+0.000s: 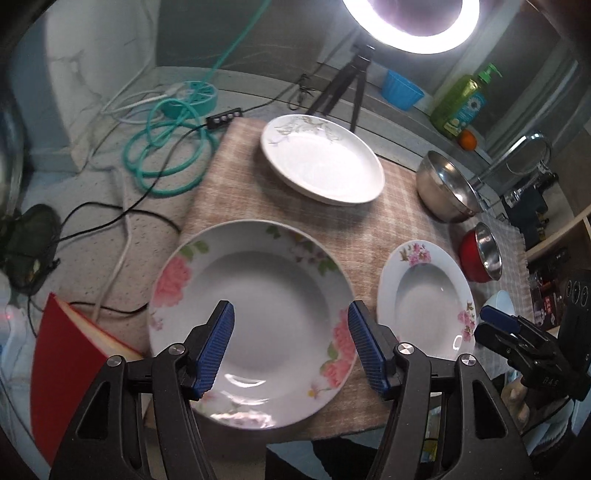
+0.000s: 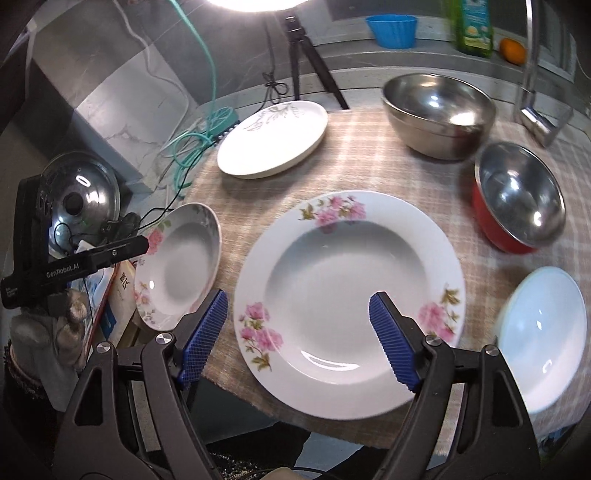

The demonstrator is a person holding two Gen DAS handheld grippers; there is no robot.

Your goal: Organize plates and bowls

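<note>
A deep plate with large pink flowers (image 1: 255, 317) lies at the near left of the checked cloth (image 1: 399, 206). My left gripper (image 1: 291, 349) is open above its near part, empty. A second deep plate with small pink flowers (image 2: 351, 295) lies to its right; my right gripper (image 2: 299, 336) is open over its near rim, empty. A flat plate with grey leaves (image 1: 321, 158) sits at the back. A large steel bowl (image 2: 437, 114), a red-sided steel bowl (image 2: 517, 195) and a pale blue bowl (image 2: 543, 332) stand on the right.
A ring light on a tripod (image 1: 343, 85) stands behind the cloth. Teal cable coils (image 1: 170, 155) and black wires lie at the left. A red book (image 1: 70, 373) sits at the near left. A blue cup (image 2: 393, 29), a green soap bottle (image 1: 461, 103) and an orange (image 2: 513, 50) stand at the back.
</note>
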